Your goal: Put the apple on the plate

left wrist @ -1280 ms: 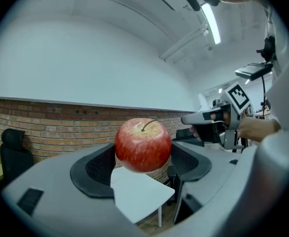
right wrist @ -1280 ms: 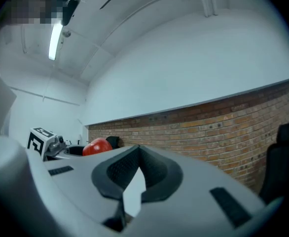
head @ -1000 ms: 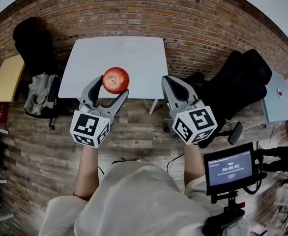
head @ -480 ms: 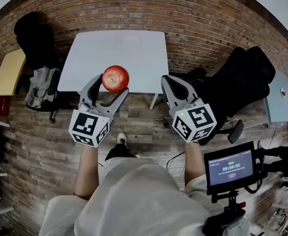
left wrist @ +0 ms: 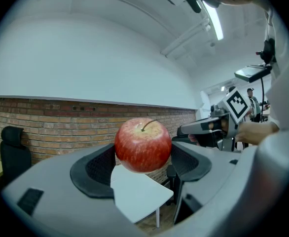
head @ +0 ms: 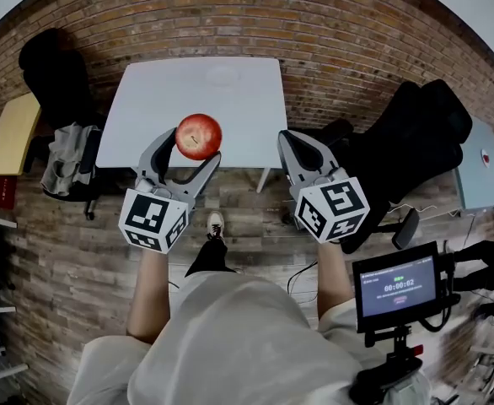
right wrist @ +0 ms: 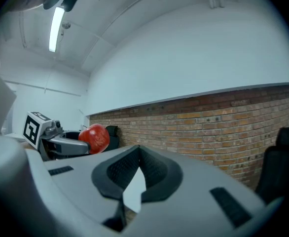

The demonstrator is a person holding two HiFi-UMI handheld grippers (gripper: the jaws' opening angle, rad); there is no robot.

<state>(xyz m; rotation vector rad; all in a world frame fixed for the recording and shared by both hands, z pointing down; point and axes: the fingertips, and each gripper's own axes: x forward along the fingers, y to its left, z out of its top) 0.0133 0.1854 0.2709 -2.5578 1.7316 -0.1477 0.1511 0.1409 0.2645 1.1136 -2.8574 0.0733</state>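
A red apple (head: 199, 136) with a short stem is clamped between the jaws of my left gripper (head: 188, 148), held in the air in front of the person's chest. In the left gripper view the apple (left wrist: 143, 144) fills the gap between the black pads (left wrist: 97, 169). Below and beyond it stands a white table (head: 171, 108) with a faint white plate (head: 223, 76) near its far edge. My right gripper (head: 300, 148) hovers to the right at the same height, shut with nothing in it. The right gripper view shows its jaws meeting at the tip, with the apple (right wrist: 95, 137) off to the left.
Black office chairs stand left (head: 53, 66) and right (head: 416, 133) of the table, the left one beside a chair draped with clothing (head: 66, 163). A yellow tabletop (head: 11, 133) is far left, a pale desk (head: 481, 171) far right. A small monitor (head: 396, 285) is mounted at lower right.
Both grippers keep the same pose, the apple still held. The person's foot has come forward below the grippers and the table has shifted slightly in view.
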